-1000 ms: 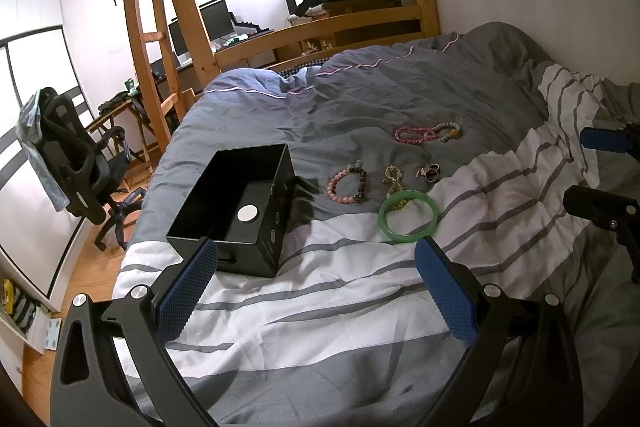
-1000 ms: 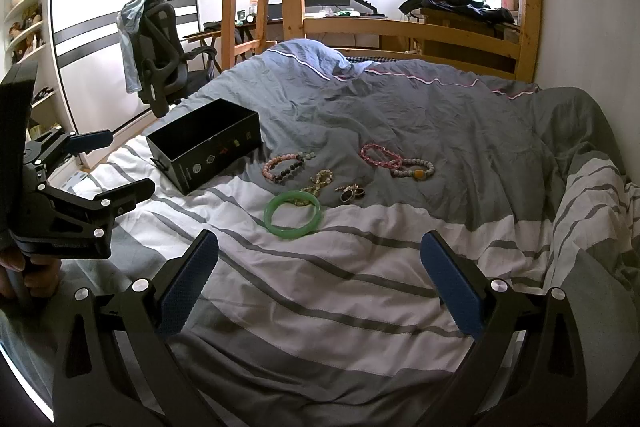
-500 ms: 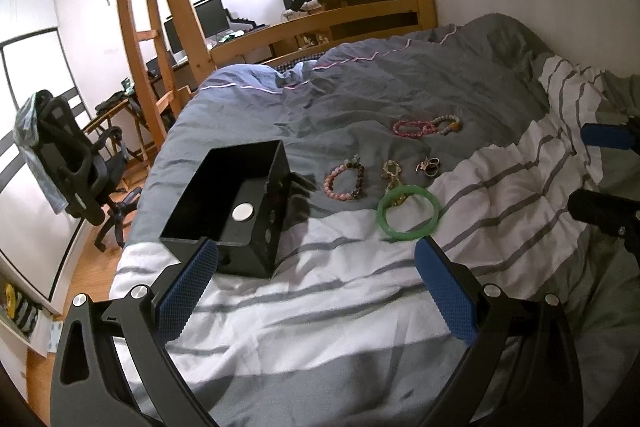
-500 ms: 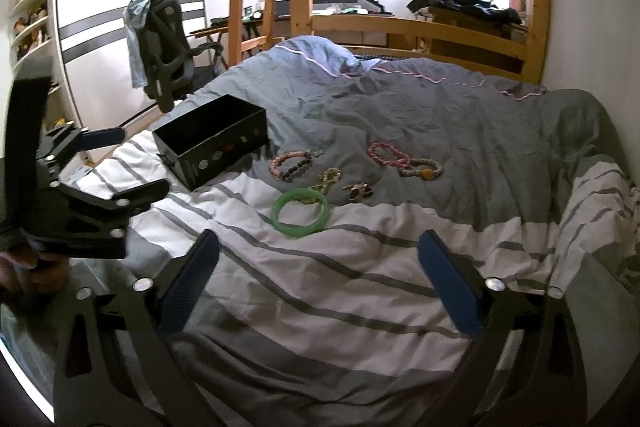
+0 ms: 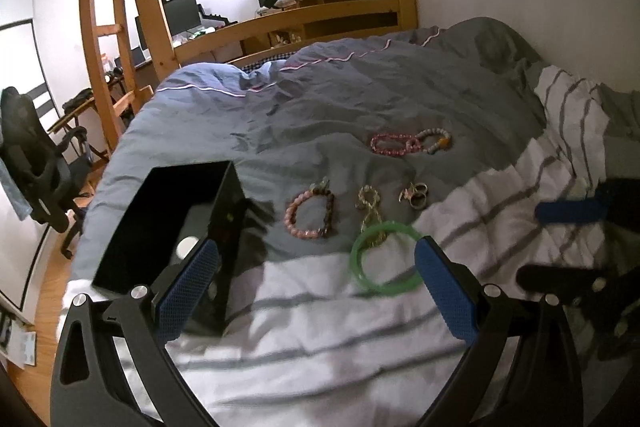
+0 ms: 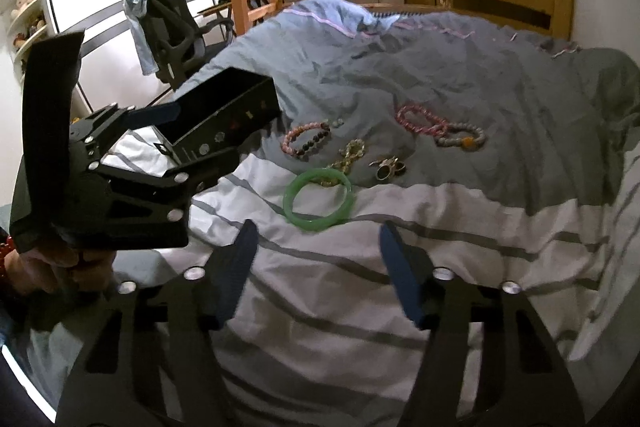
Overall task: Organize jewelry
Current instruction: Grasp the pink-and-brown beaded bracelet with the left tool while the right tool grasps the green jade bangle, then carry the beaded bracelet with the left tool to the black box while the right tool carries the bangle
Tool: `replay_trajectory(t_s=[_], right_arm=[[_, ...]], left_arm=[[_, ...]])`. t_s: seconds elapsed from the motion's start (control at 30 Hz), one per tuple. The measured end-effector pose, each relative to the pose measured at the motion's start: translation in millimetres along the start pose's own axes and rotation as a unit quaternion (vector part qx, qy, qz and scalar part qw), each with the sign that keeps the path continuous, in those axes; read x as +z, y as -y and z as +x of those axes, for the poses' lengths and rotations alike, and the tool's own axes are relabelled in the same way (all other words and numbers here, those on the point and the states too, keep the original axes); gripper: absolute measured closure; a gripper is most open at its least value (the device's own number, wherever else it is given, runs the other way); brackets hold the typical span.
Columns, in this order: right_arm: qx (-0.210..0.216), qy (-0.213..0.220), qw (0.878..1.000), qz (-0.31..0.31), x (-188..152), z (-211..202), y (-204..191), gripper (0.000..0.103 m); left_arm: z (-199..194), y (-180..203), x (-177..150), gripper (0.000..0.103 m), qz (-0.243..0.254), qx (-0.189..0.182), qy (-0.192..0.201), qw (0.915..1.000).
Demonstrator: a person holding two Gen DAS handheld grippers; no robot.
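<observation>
Left wrist view: left gripper (image 5: 316,271) wide apart, holding nothing, hovering over striped duvet (image 5: 320,327). Black box (image 5: 176,223) sits open on bed, just behind left finger; small pale disc inside. Jewelry lies right of box on grey part of duvet: pink-brown bead bracelet (image 5: 310,213), gold chain (image 5: 370,209) touching green bangle (image 5: 386,259), rings (image 5: 416,194), farther back pink bracelet (image 5: 394,143) touching grey bead bracelet (image 5: 434,141). Right wrist view: right gripper (image 6: 318,251) also spread wide, empty, near side of bangle (image 6: 319,203), not touching. Left gripper (image 6: 172,135) seen at left beside box (image 6: 228,115), hand (image 6: 52,267) on its handle. Office chair (image 6: 168,23) beyond bed
</observation>
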State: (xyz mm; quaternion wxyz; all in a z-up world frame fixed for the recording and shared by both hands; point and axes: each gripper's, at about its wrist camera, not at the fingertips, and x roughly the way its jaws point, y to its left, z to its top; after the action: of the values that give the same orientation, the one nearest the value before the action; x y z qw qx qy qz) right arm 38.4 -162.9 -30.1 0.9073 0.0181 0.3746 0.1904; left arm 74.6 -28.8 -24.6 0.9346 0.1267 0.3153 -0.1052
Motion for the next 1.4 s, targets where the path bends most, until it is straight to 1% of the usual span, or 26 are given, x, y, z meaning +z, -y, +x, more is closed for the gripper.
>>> replay_trajectory(t_s=[0.13,0.2,0.3,0.33,0.4,0.47,0.57,0.6,0.63,0.67,0.7,0.73,0.77,0.8,0.87,1.0,1.1,1.13,1.17,1.2,1.23,1.27,1.3,1.33,1.37,1.4], right_arm=[[0.003,-0.02,1.0,0.005,5,27,4,0.053],[0.003,-0.027,1.0,0.007,8,38,5,0.056],[0.006,-0.041,0.999,0.015,14,62,10,0.064],[0.007,-0.045,0.999,0.017,15,67,11,0.064],[0.013,-0.054,0.998,0.021,18,81,15,0.068],[0.026,-0.061,0.997,0.024,21,91,18,0.071],[0.033,-0.074,0.996,0.021,21,108,18,0.079],[0.029,-0.081,0.996,0.019,20,112,18,0.081],[0.026,-0.088,0.996,0.018,18,116,18,0.086],[0.024,-0.093,0.995,0.015,14,120,17,0.09],[0.025,-0.092,0.995,0.015,13,120,17,0.091],[0.025,-0.088,0.996,0.016,13,119,18,0.093],[0.024,-0.084,0.996,0.018,14,117,19,0.1],[0.021,-0.078,0.997,0.018,15,115,19,0.102],[0.014,-0.062,0.998,0.025,17,108,23,0.102],[0.025,-0.037,0.998,0.044,23,92,26,0.102],[0.029,-0.062,0.995,0.067,21,100,31,0.099],[0.031,-0.075,0.994,0.074,17,106,33,0.089],[0.03,-0.081,0.993,0.074,16,111,34,0.069],[0.031,-0.085,0.993,0.074,15,115,34,0.062],[0.039,-0.083,0.993,0.073,14,116,34,0.049],[0.046,-0.08,0.993,0.069,15,118,31,0.045],[0.045,-0.078,0.994,0.062,15,119,29,0.043],[0.029,-0.08,0.996,0.04,15,123,23,0.047],[0.014,-0.086,0.996,0.022,13,128,20,0.067],[-0.007,-0.092,0.996,0.005,11,133,18,0.074]], left_arm=[[28,4,8,0.009,0.002,-0.005,-0.009,0.9999],[44,6,12,0.015,0.006,-0.009,-0.016,0.9998],[72,6,13,0.02,0.0,-0.024,-0.043,0.9988],[82,5,12,0.022,-0.006,-0.027,-0.053,0.9982],[100,2,7,0.035,-0.01,-0.03,-0.072,0.9969],[111,0,7,0.044,-0.013,-0.035,-0.083,0.9958],[125,-3,12,0.047,-0.018,-0.039,-0.097,0.9943],[128,-3,13,0.055,-0.021,-0.041,-0.102,0.9937],[133,-4,13,0.061,-0.025,-0.047,-0.111,0.9924],[135,-6,11,0.072,-0.031,-0.056,-0.119,0.9908],[138,-7,10,0.081,-0.036,-0.059,-0.125,0.9897],[140,-10,8,0.084,-0.041,-0.061,-0.128,0.989],[140,-10,9,0.086,-0.044,-0.064,-0.128,0.9886],[140,-12,9,0.091,-0.048,-0.067,-0.128,0.9883],[136,-12,11,0.094,-0.051,-0.072,-0.125,0.9882],[126,-11,16,0.094,-0.05,-0.077,-0.114,0.9892],[118,-12,19,0.094,-0.051,-0.074,-0.107,0.9902],[118,-12,20,0.094,-0.052,-0.073,-0.106,0.9903],[118,-13,20,0.094,-0.054,-0.072,-0.106,0.9903],[118,-13,21,0.094,-0.055,-0.071,-0.106,0.9903],[118,-14,21,0.094,-0.055,-0.072,-0.106,0.9902],[119,-14,21,0.094,-0.055,-0.072,-0.107,0.9901],[119,-13,20,0.094,-0.056,-0.071,-0.108,0.99],[120,-13,21,0.094,-0.055,-0.071,-0.11,0.99],[119,-12,20,0.094,-0.054,-0.069,-0.109,0.9901],[119,-12,21,0.094,-0.053,-0.068,-0.108,0.9904]])
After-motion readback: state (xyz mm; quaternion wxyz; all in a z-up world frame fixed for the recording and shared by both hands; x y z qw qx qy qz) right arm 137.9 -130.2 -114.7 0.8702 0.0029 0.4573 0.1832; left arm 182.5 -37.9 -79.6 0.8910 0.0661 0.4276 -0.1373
